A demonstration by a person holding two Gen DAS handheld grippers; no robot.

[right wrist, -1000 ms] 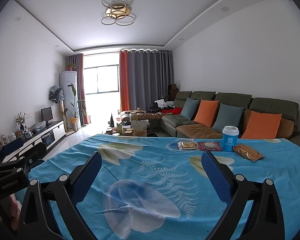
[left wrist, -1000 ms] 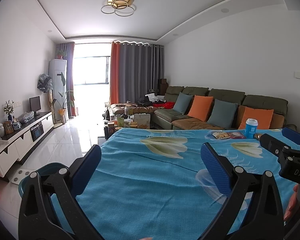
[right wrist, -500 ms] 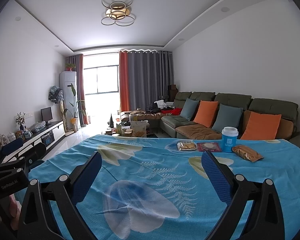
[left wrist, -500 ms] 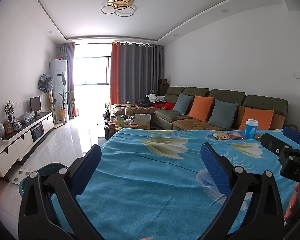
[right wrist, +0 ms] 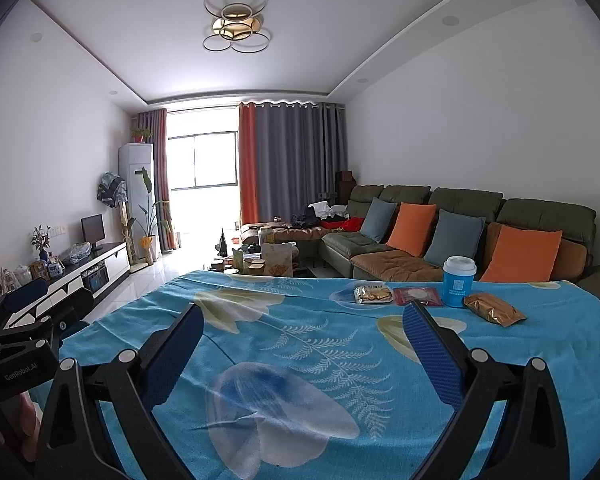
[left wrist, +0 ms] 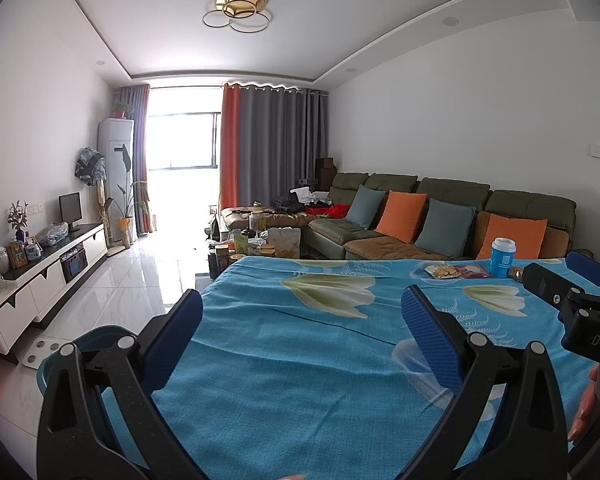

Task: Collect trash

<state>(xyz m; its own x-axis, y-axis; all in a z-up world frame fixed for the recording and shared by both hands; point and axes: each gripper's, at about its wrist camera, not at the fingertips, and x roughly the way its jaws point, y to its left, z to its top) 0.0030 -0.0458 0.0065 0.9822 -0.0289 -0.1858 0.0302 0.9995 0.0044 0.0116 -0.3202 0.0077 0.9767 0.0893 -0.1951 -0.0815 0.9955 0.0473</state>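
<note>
Both the left gripper (left wrist: 300, 330) and right gripper (right wrist: 302, 334) gape wide, fingers holding nothing. The gold wrapper (right wrist: 494, 309) looks light, crinkly and slippery; I'd pinch across its puffed middle.

Both wrist views sit low over the blue tablecloth (left wrist: 300, 360), facing the window. Left view sits leftward. Shared: blue cup (right wrist: 458, 282) right of centre, sofa (left wrist: 452, 216) behind.
</note>
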